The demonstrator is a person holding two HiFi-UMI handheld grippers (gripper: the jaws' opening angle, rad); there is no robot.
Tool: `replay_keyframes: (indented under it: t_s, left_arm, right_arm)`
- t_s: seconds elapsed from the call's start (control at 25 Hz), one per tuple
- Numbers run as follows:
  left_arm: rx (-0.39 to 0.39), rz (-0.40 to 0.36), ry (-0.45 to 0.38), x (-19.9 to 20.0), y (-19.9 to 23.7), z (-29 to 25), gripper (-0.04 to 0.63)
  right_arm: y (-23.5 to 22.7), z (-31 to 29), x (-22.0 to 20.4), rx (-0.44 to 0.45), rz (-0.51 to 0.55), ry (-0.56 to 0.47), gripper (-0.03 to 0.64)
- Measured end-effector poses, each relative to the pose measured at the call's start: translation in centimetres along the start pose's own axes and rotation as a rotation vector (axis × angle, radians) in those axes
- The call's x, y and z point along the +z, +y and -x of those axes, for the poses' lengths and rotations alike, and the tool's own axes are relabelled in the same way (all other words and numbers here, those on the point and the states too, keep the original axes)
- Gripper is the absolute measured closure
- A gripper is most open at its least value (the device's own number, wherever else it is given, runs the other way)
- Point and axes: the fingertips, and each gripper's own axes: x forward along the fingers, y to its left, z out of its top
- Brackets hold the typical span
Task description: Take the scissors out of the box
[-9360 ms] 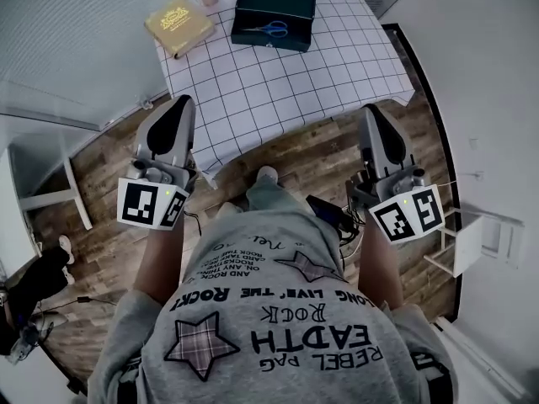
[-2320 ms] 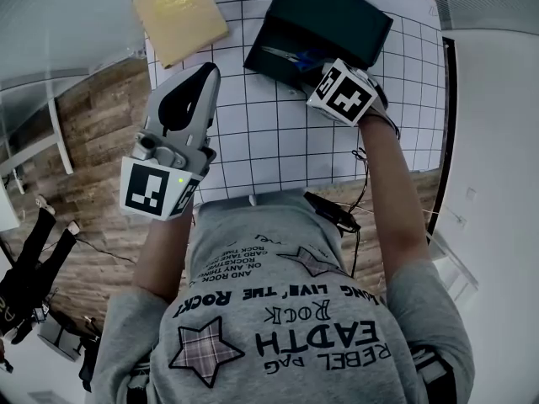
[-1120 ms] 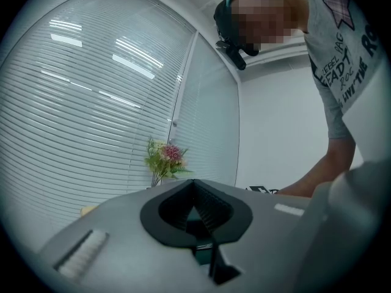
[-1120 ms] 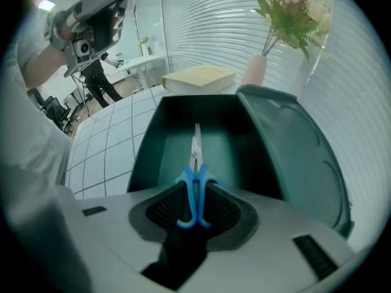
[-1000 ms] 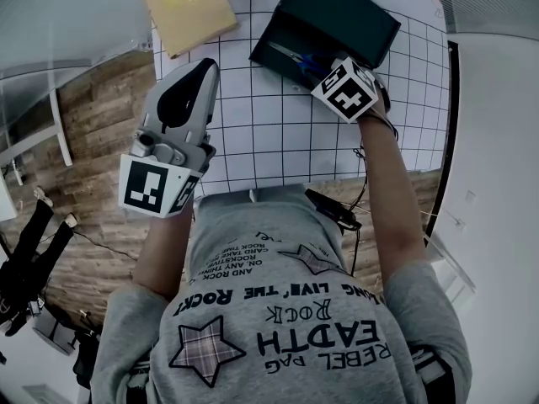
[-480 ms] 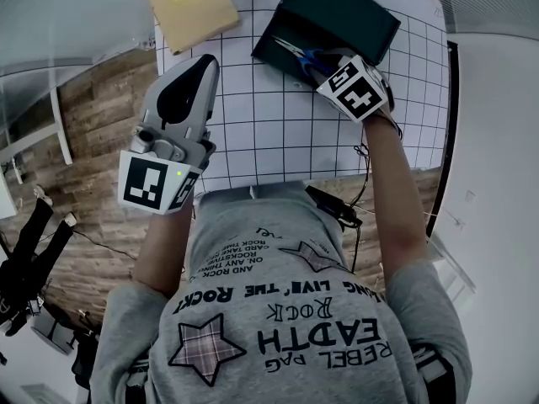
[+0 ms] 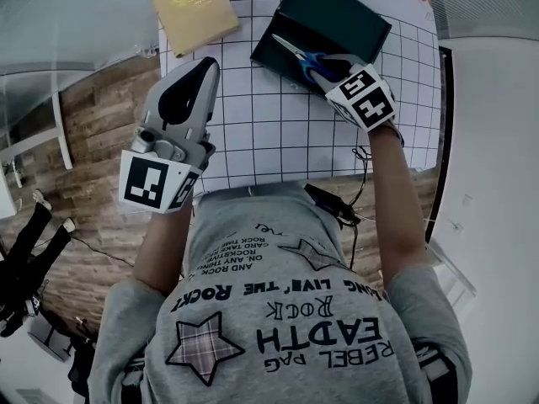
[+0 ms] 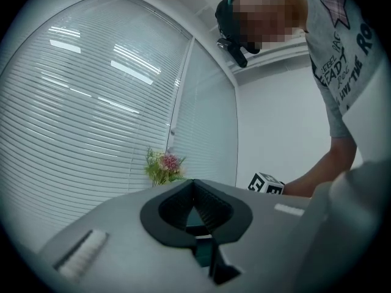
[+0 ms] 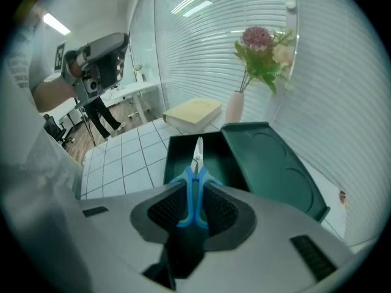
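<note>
**A:** Where are the scissors?

**B:** The blue-handled scissors (image 9: 196, 163) are between the right gripper's (image 9: 195, 193) pads. Its jaws have just been closing and now pinch both handle loops. The blades point to 12 o'clock over the open dark green box (image 9: 178, 154).

**A:** And the other tongs?

**B:** The left gripper (image 7: 202, 66) is at 8 o'clock from the box, over the edge of the checked tablecloth (image 7: 278, 133). Its jaws are together and empty.

**A:** What could spoil it?

**B:** The hold is only on smooth plastic loops, with the blades hanging far forward. A quick tilt could let them pivot or slide out and drop back in. The tip seems above the rim, though I can't be sure. If it is low, pulling back could snag the wall and drag the box. A swing toward 2 o'clock could strike the box lid (image 9: 278, 163).
</note>
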Motion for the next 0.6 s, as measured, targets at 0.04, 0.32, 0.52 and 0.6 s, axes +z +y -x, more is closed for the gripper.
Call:
replay_keyframes:
  t_s: [0.04,0.32,0.52,0.6]
  left_arm:
    - [0.0,-0.003,-0.001,0.2,-0.1,0.1,0.586]
    - [-0.003,-0.027,-0.015,1.6,-0.8,0.5,0.586]
    - [-0.004,-0.042,-0.023,2.3,-1.2,0.8,0.586]
    - [-0.01,-0.046,-0.022,2.5,-1.4,0.9,0.586]
  right_arm:
    - [0.0,0.4,0.2,-0.002,-0.012,-0.017,0.522]
    - [0.1,3.4,1.7,-0.022,-0.099,-0.154,0.522]
    - [0.1,5.2,2.8,-0.047,-0.14,-0.245,0.522]
    - [0.2,5.9,3.2,-0.054,-0.163,-0.281,0.522]
